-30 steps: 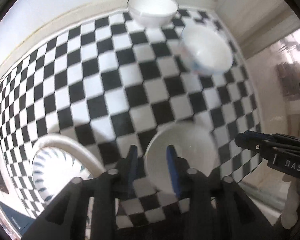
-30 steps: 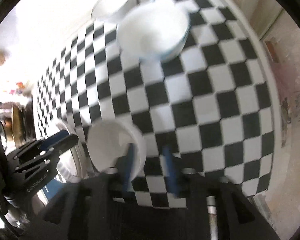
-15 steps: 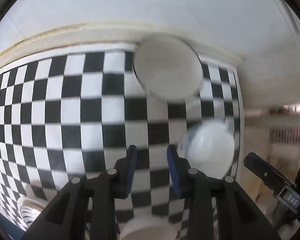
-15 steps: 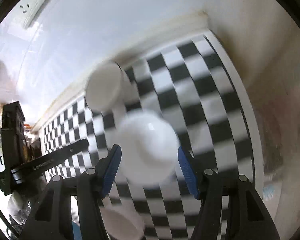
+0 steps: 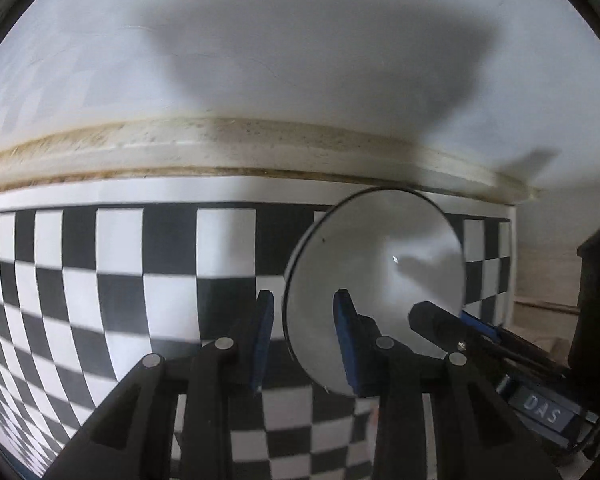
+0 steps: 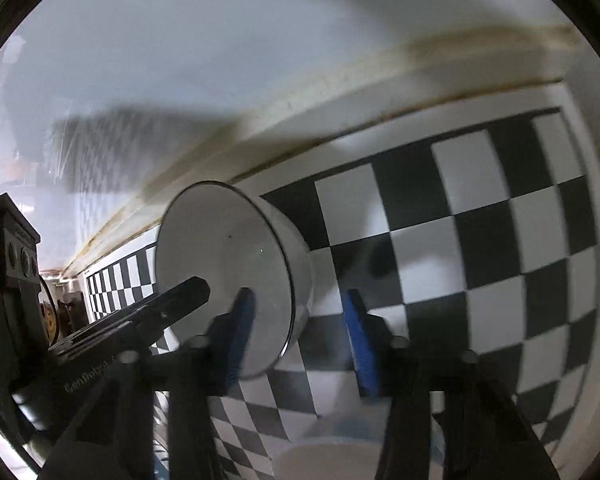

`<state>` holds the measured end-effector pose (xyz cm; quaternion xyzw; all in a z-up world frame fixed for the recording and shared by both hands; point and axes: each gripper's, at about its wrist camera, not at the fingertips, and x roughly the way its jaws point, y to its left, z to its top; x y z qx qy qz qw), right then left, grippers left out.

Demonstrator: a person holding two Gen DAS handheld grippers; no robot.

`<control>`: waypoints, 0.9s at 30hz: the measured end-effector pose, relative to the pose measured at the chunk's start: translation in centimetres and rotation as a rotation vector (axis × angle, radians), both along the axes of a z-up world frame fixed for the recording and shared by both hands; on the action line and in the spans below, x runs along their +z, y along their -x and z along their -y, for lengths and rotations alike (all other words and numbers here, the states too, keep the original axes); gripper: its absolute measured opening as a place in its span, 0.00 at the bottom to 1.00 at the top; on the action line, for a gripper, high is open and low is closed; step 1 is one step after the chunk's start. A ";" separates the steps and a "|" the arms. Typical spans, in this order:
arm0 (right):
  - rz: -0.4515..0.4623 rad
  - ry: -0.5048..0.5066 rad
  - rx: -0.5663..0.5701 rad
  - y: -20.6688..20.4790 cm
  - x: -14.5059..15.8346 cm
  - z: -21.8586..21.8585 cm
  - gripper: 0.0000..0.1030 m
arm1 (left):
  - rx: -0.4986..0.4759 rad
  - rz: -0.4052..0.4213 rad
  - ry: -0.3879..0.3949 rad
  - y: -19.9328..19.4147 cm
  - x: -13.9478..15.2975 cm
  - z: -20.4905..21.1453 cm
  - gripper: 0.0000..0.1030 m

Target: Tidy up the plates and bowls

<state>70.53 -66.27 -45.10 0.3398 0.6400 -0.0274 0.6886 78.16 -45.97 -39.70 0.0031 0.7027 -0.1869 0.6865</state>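
Note:
A white bowl (image 5: 376, 272) with a thin dark rim stands on the checkered tablecloth (image 5: 100, 280) at the back, close to the wall. My left gripper (image 5: 304, 340) straddles the bowl's left rim, one blue pad inside and one outside, with a gap on both sides. In the right wrist view my right gripper (image 6: 300, 336) straddles the opposite rim of the same bowl (image 6: 220, 264). Its jaws are closing, and the outer pad is still clear of the wall. Each gripper shows in the other's view: the right gripper (image 5: 452, 320), the left gripper (image 6: 180, 300).
The white wall (image 5: 300, 60) and a stained sealing strip (image 5: 220, 140) run right behind the bowl. The table ends at the right edge (image 5: 510, 260). A second white bowl (image 6: 332, 456) with blue markings sits blurred under my right gripper.
Both grippers have travelled from the table's front to the back, to the bowl by the wall. The right jaws opened wide over the blue-marked bowl, then narrowed. The left jaws kept their gap.

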 end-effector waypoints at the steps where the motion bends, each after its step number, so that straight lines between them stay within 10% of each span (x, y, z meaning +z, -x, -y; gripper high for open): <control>1: -0.008 -0.005 -0.006 -0.1 -0.6 0.0 0.18 | -0.012 0.012 -0.013 -0.1 -0.2 0.0 0.27; 13: -0.003 0.044 0.011 1.6 1.1 -1.7 0.13 | -0.046 0.082 -0.002 1.7 2.3 1.8 0.19; 27: 0.108 0.084 0.036 11.1 11.0 -5.9 0.13 | -0.132 0.169 0.065 9.0 12.4 -2.3 0.19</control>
